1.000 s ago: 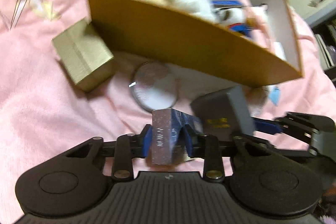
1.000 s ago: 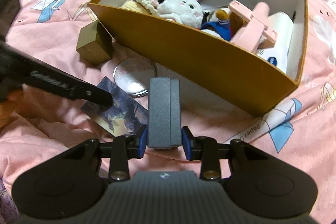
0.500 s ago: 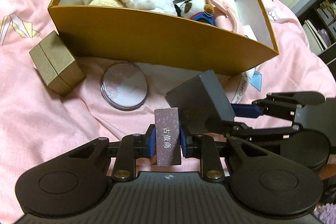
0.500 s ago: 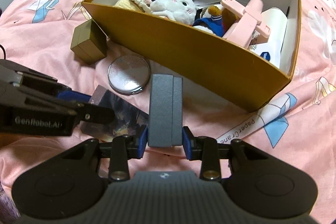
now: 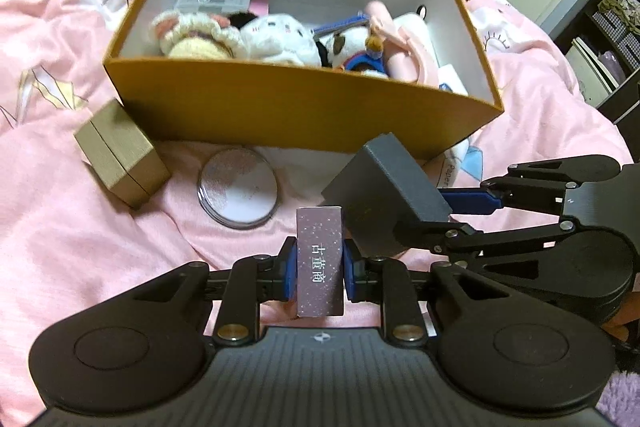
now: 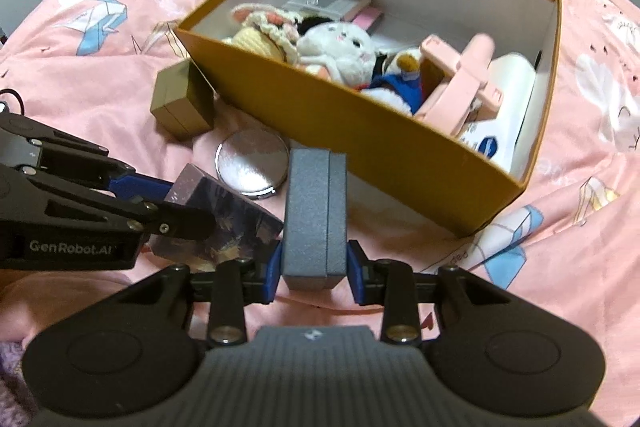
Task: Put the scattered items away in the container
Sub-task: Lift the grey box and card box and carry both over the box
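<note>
An orange cardboard box (image 5: 280,107) (image 6: 380,147) with a white inside stands on the pink bedspread, holding plush toys, a pink stand and small packets. My left gripper (image 5: 319,273) is shut on a flat purple glittery box (image 5: 319,263) (image 6: 224,219), lifted off the bed in front of the orange box. My right gripper (image 6: 314,263) is shut on a dark grey box (image 6: 314,215) (image 5: 384,195), held just right of the purple one. A gold box (image 5: 120,151) (image 6: 182,103) and a round silver compact (image 5: 239,193) (image 6: 252,167) lie on the bedspread by the orange box's near wall.
The pink bedspread (image 5: 60,219) is soft and wrinkled, printed with paper cranes. Dark shelving (image 5: 608,39) stands at the far right beyond the bed. The two grippers hang close side by side in front of the orange box.
My left gripper has risen and drawn back with the purple box, so the orange box's inside shows more. The right gripper with the grey box has barely moved.
</note>
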Action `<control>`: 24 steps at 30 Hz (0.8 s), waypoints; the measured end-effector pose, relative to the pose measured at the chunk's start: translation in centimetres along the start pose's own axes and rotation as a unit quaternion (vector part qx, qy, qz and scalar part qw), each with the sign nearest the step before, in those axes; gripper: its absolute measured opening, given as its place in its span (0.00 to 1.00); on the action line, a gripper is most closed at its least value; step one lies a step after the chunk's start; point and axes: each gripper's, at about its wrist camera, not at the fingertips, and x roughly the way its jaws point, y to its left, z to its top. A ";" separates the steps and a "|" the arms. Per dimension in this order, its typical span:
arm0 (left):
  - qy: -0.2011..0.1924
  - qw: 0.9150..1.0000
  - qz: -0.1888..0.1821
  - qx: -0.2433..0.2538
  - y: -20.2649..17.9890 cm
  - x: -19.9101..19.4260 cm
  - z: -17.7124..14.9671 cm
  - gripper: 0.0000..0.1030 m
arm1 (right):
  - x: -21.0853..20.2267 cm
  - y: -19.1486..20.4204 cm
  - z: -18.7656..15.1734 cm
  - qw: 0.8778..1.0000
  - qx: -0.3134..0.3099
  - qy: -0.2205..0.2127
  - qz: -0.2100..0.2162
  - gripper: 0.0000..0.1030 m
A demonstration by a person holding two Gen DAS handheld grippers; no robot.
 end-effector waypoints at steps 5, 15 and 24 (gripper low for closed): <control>-0.018 1.000 -0.006 -0.004 0.2 -1.8 0.5 0.25 | -1.9 0.2 0.4 1.000 -0.008 -0.020 0.005 0.35; -0.060 0.998 -0.016 0.015 -0.2 -6.3 2.5 0.25 | -6.7 1.1 2.5 0.996 -0.047 -0.078 0.004 0.35; -0.122 0.992 -0.033 0.005 1.4 -10.4 6.2 0.25 | -9.6 -0.3 6.4 0.989 -0.034 -0.140 0.012 0.35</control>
